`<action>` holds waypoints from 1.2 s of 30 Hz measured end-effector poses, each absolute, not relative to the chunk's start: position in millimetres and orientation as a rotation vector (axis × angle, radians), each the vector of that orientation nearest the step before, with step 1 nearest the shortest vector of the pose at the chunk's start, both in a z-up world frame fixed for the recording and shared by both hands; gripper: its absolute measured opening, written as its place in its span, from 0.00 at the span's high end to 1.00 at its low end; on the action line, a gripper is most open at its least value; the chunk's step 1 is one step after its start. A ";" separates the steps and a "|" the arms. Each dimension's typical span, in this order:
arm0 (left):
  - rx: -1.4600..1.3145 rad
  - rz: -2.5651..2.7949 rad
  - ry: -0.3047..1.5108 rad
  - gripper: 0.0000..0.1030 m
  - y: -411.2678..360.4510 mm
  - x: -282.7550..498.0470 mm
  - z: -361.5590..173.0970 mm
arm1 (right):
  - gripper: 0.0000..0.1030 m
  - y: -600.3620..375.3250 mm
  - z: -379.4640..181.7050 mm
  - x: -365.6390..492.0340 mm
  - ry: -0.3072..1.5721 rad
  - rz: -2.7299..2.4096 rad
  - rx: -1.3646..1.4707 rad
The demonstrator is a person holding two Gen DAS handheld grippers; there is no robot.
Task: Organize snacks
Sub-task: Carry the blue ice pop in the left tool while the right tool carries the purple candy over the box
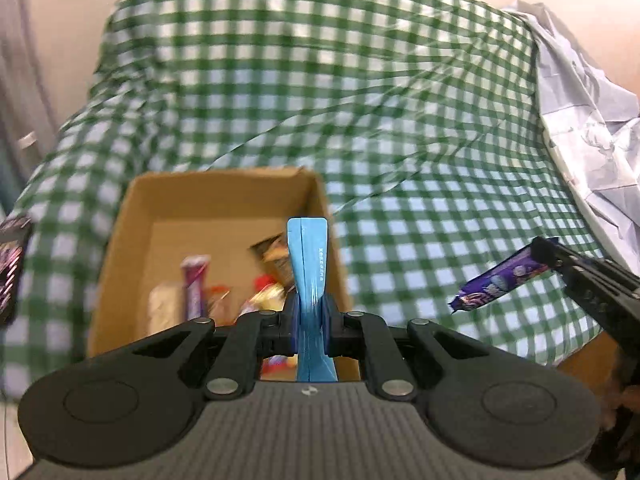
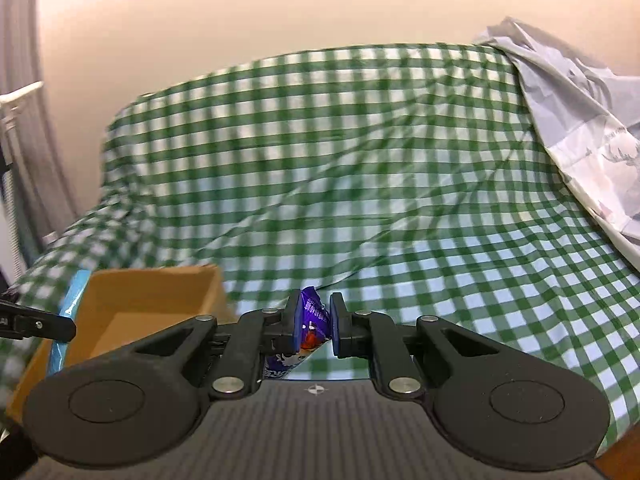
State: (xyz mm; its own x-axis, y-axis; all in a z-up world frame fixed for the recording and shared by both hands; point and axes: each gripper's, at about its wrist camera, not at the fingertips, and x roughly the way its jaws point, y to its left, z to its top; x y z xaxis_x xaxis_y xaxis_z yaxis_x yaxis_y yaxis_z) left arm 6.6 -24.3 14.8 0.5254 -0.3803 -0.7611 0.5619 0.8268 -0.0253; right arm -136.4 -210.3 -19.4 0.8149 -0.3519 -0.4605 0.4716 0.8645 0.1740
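The left claw (image 1: 309,322) is pinched tight on a light blue packet (image 1: 307,256), held on edge so only its thin side shows; its lower end disappears behind the claw's body. It hangs over the open cardboard box (image 1: 120,240), whose near wall is hidden by the claw. Inside the box lie several snacks, blurred: a purple bar (image 1: 194,286), a pale wrapped piece (image 1: 166,312) beside it, and red and yellow wrappers (image 1: 264,294) partly covered by the blue packet. The right claw (image 2: 314,326) grips a purple snack bar (image 2: 310,320); the wrapper presses against the left pad while the right pad looks slightly off it, though the blur makes that hard to judge. From the left camera the same bar sticks out sideways, in the air above the green checked cloth (image 1: 360,120) that covers the desk, to the right of the box. A dark packet (image 1: 12,264) is cut off at the left edge of that view, too smeared to identify. A crumpled white sheet (image 2: 580,120) with grey printing lies at the cloth's far right.
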 end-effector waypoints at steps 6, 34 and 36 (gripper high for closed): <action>0.214 -0.488 0.843 0.89 40.4 -17.7 16.2 | 0.86 -144.5 -2.4 -162.2 0.447 -0.376 0.236; 0.129 -0.444 0.805 0.88 116.3 -44.5 21.1 | 0.86 -38.9 19.0 -171.7 0.483 -0.245 0.118; 0.128 -0.438 0.812 0.89 116.6 -41.8 20.0 | 0.86 -38.4 18.8 -169.1 0.485 -0.243 0.116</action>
